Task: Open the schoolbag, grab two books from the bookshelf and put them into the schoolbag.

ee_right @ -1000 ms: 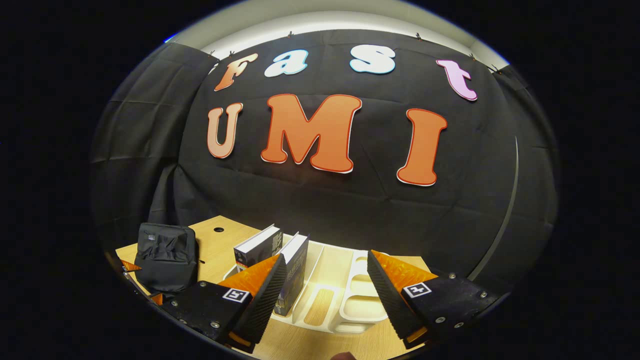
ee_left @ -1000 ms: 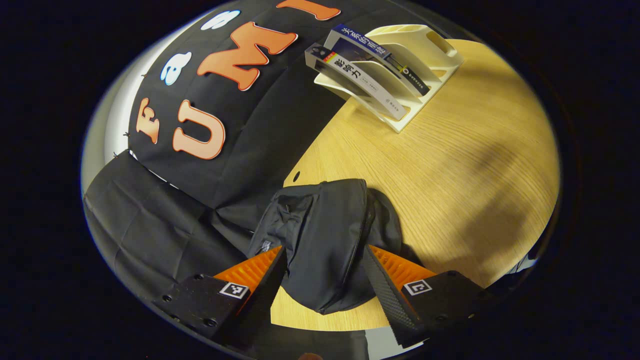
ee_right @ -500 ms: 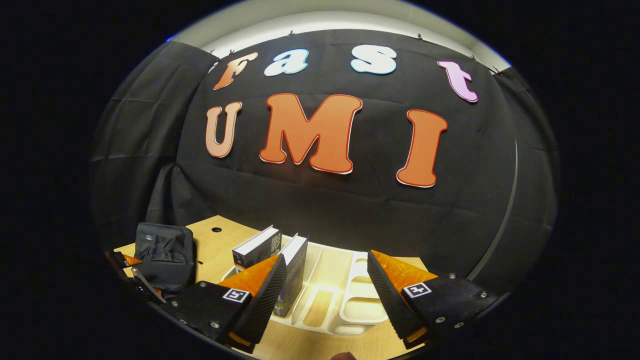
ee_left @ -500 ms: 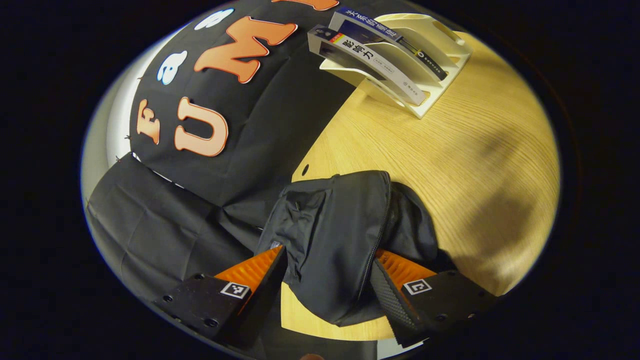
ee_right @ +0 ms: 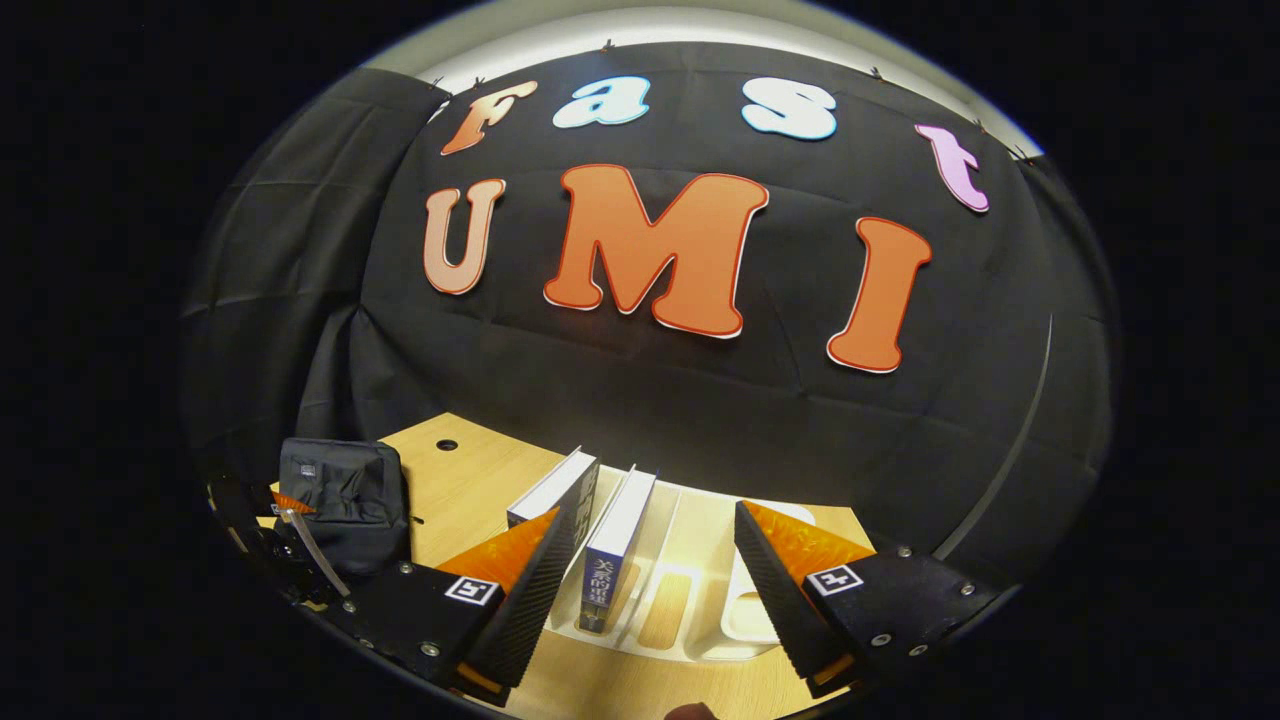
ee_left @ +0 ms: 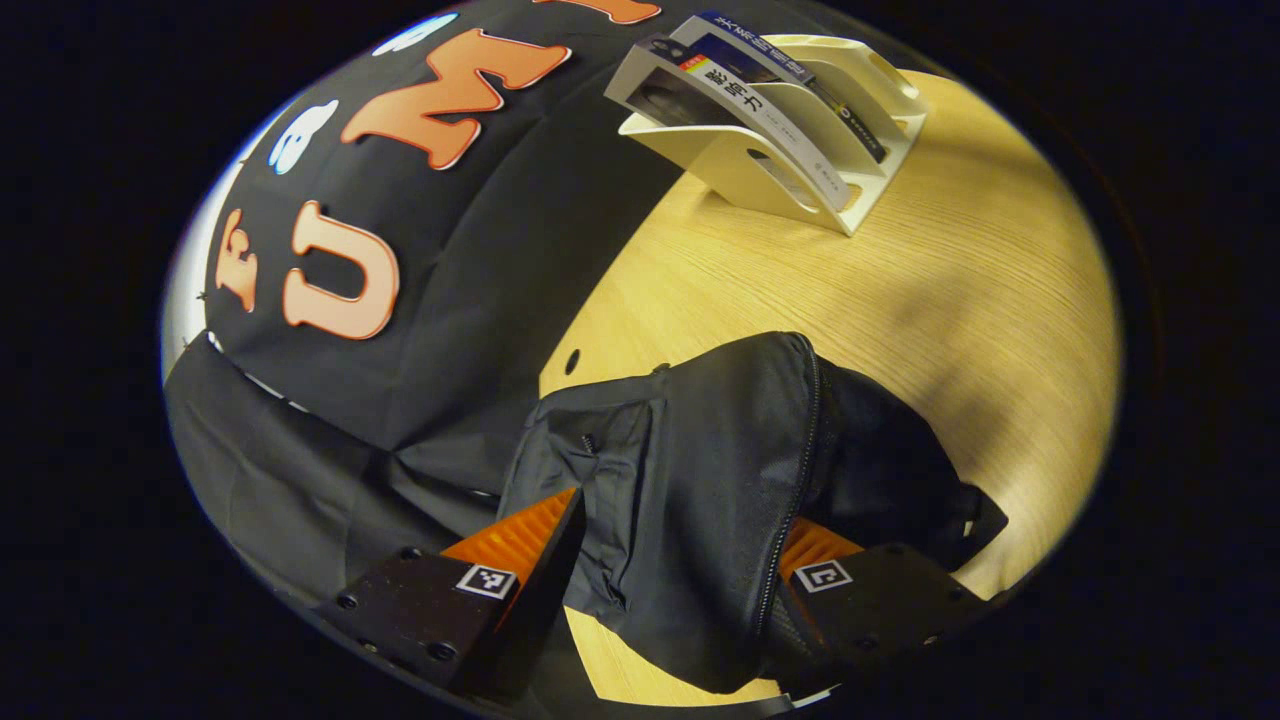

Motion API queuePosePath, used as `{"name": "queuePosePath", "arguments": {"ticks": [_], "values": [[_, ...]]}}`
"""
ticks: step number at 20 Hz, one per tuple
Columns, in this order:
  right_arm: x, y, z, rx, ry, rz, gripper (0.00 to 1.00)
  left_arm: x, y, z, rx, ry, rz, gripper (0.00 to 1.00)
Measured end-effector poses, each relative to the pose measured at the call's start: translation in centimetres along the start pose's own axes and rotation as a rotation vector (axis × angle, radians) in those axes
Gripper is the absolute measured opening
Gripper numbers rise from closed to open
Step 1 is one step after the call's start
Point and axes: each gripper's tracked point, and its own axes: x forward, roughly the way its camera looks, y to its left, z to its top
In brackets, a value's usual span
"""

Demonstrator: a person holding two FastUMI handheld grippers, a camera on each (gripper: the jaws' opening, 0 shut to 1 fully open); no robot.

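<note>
I see the black schoolbag (ee_left: 720,500) on the wooden worktop (ee_left: 950,290), zipper apparently shut, though folds hide part of it. Two books (ee_right: 598,535) stand leaning in the cream bookshelf (ee_left: 800,130), other slots bare. My left gripper (ee_left: 680,560) straddles the bag, jaws spread around its fabric, not clenched. My right gripper (ee_right: 645,565) hovers level over the bookshelf, jaws released, a book between them untouched.

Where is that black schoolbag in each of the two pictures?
Left gripper view: the schoolbag fills the lower middle, between the hand-held gripper's fingers.
Right gripper view: it sits small at lower left on the table.
Shared landmark: the white bookshelf holding two books.
</note>
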Motion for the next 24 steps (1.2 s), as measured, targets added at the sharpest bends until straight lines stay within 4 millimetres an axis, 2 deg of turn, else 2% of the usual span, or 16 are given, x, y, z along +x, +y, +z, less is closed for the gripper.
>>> {"name": "queuePosePath", "arguments": {"ticks": [1, 2, 3, 5, 7, 12, 19, 21, 24], "values": [[0.0, 0.4, 0.2, -0.009, 0.010, -0.014, 0.95, 0.6, 0.2, -0.3, -0.002, -0.003, -0.027, 0.87], [0.0, 0.8, 0.3, -0.013, 0.024, -0.030, 0.95, 0.9, 0.5, -0.5, -0.012, -0.012, -0.056, 0.69], [0.0, 1.3, 0.3, -0.012, 0.043, -0.041, 0.95, 0.8, 0.7, -0.8, -0.028, -0.013, -0.088, 0.68], [-0.1, 2.1, 0.2, -0.020, 0.093, -0.073, 0.96, 1.1, 1.3, -1.0, -0.072, -0.018, -0.150, 0.31], [-0.4, 2.8, 0.2, -0.042, 0.136, -0.098, 0.95, 1.2, 1.8, -1.1, -0.120, -0.017, -0.212, 0.12], [-0.4, 4.8, 1.2, -0.103, 0.215, -0.081, 0.96, 0.3, 3.7, 0.5, -0.154, -0.025, -0.330, 0.08], [2.3, 7.4, 0.8, 0.051, 0.400, 0.057, 0.97, -2.3, 9.6, 2.5, -0.129, -0.029, -0.350, 0.07], [3.3, 9.1, 1.6, 0.091, 0.422, 0.128, 0.98, -2.2, 10.3, 2.2, -0.109, -0.016, -0.339, 0.07], [4.5, 9.1, 1.9, 0.085, 0.500, 0.177, 0.97, -2.4, 11.1, 2.8, -0.117, -0.006, -0.342, 0.07]]}}
